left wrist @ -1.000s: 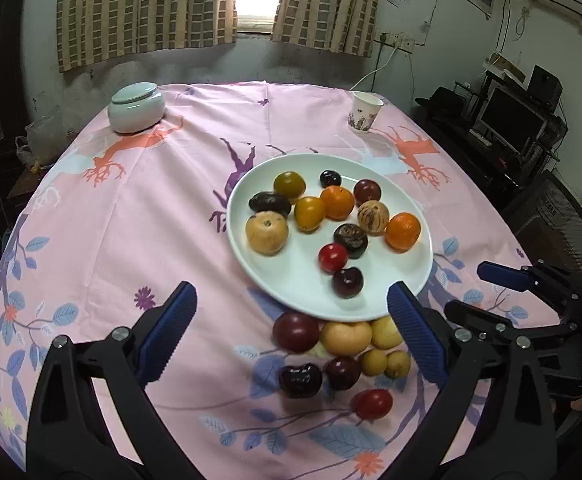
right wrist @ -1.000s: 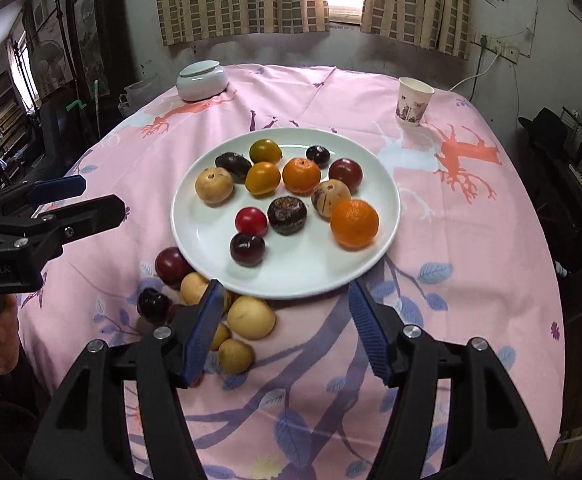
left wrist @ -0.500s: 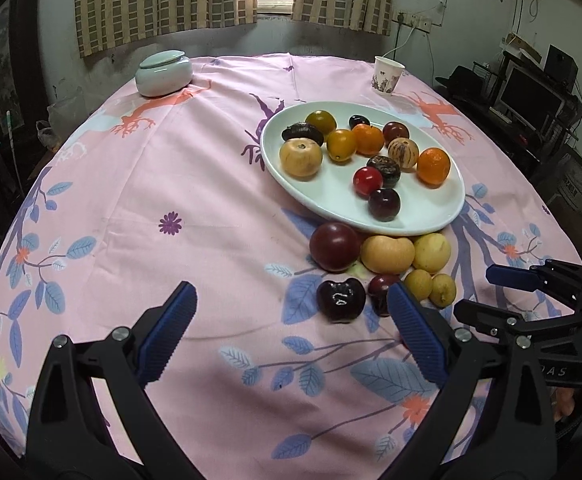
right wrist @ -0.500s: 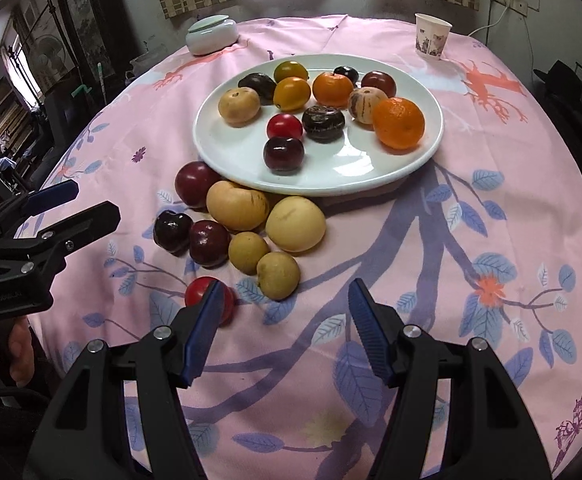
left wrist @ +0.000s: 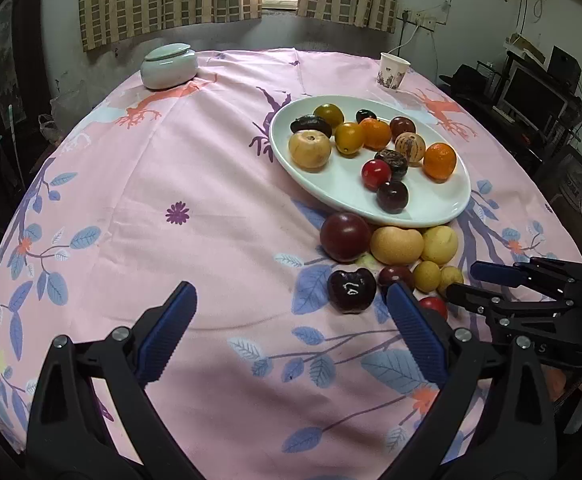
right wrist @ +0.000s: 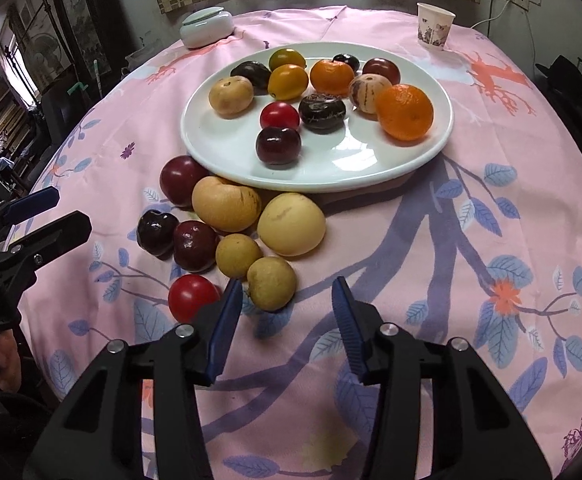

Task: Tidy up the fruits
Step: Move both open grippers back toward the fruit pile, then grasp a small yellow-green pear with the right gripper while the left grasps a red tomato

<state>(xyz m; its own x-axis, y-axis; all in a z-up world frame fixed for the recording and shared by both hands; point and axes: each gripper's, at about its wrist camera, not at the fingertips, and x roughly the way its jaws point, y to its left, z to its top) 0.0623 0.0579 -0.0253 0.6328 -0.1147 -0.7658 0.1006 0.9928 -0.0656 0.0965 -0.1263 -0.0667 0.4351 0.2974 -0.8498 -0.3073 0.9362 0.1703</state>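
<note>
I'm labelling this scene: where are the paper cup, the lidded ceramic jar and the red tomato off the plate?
paper cup [right wrist: 435,31], right wrist view, its printed side wall.
lidded ceramic jar [left wrist: 168,67], left wrist view, front of its body.
red tomato [right wrist: 190,297], right wrist view, its top.

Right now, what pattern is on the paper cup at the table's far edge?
White paper cup with a purplish floral print around its lower half; clearest in the right wrist view.

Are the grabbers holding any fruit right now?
No. The left gripper and the right gripper are both open and empty; the nearest small yellow fruit lies loose on the cloth.
</note>
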